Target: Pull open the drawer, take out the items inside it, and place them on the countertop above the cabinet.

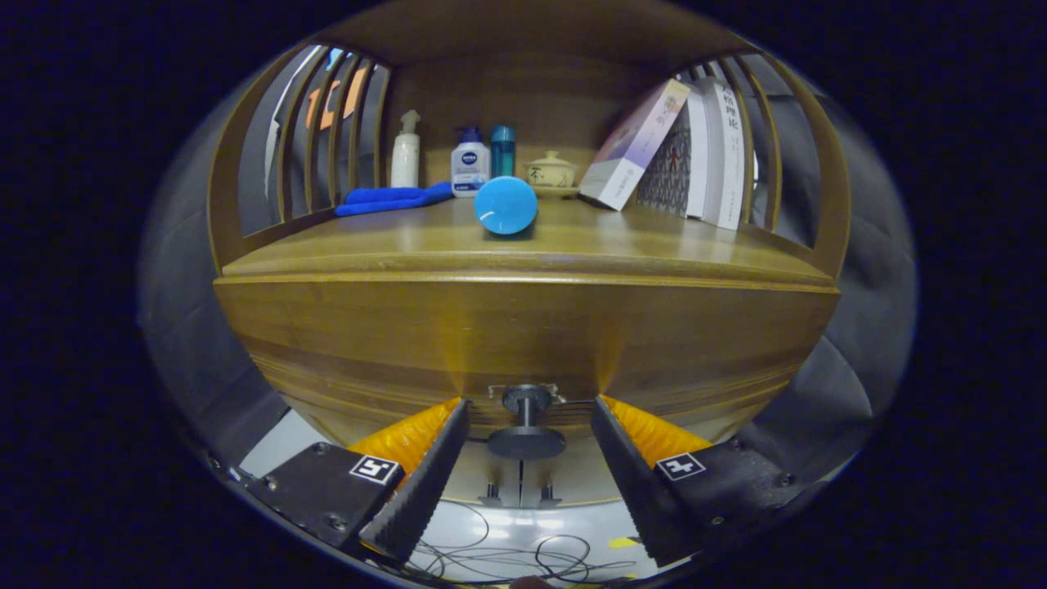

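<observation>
- Between the two fingers of the tongs [527,409] sits one round dark drawer knob [527,440] on a short stem, fixed to the drawer [523,343] front of the wooden cabinet.
- The tongs stand wide open: one finger lies on each side of the knob, with a clear gap on both sides, and neither one touches it. They hold nothing.
- The drawer front lies flush with the cabinet, so the drawer is shut and whatever is inside it is hidden.
- Above the fingers and beyond the drawer front runs the countertop [572,245], a flat wooden shelf with slatted sides.
- Straight ahead of the tongs, nearest the shelf's front edge, lies one blue cylinder [505,205] on its side, its round end facing the camera.
- Beyond and to the left of that cylinder lies one blue cloth [393,199], flat on the shelf.
- At the back stand three bottles: one white pump bottle [405,151] beyond the cloth, one white bottle with a blue cap [469,164] just left of the cylinder, and one teal bottle [502,150] right behind the cylinder.
- What the bottles contain cannot be told.
- One small lidded ceramic pot [550,172] sits to the right of the teal bottle, lid on.
- Beyond the right finger, a few books [703,155] lean leftward; at least three, though the exact count is unclear.
- Below the fingers, thin loose cables [523,560] lie on a pale floor.
</observation>
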Available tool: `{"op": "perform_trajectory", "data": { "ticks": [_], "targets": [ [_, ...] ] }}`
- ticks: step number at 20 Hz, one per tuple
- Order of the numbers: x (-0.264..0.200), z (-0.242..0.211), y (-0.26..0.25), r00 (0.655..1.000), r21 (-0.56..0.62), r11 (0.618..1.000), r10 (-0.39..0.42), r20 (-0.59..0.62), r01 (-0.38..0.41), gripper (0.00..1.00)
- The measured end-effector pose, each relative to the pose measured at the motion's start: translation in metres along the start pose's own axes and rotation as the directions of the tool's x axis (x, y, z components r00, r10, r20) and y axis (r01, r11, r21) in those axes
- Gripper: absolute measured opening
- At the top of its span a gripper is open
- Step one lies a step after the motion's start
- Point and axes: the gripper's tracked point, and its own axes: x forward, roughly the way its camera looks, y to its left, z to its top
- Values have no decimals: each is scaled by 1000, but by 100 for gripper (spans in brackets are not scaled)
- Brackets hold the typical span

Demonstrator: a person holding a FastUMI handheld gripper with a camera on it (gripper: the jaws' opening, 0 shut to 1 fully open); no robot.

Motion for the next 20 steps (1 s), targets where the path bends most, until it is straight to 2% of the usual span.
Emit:
{"op": "perform_trajectory", "data": {
  "ticks": [4, 9, 12, 16, 20],
  "targets": [
    [-8, -4, -7, 998, -1, 1000, 19, -57, -19, 100],
    [-28, -4, -18, 998, 43, 998, 45, -45, -43, 100],
    [-43, -7, -22, 998, 35, 998, 45, -38, -43, 100],
    [-72, -5, -14, 996, 26, 995, 91, 12, -91, 100],
    [-90, -14, -18, 996, 17, 996, 89, 19, -89, 99]
  ]
}}
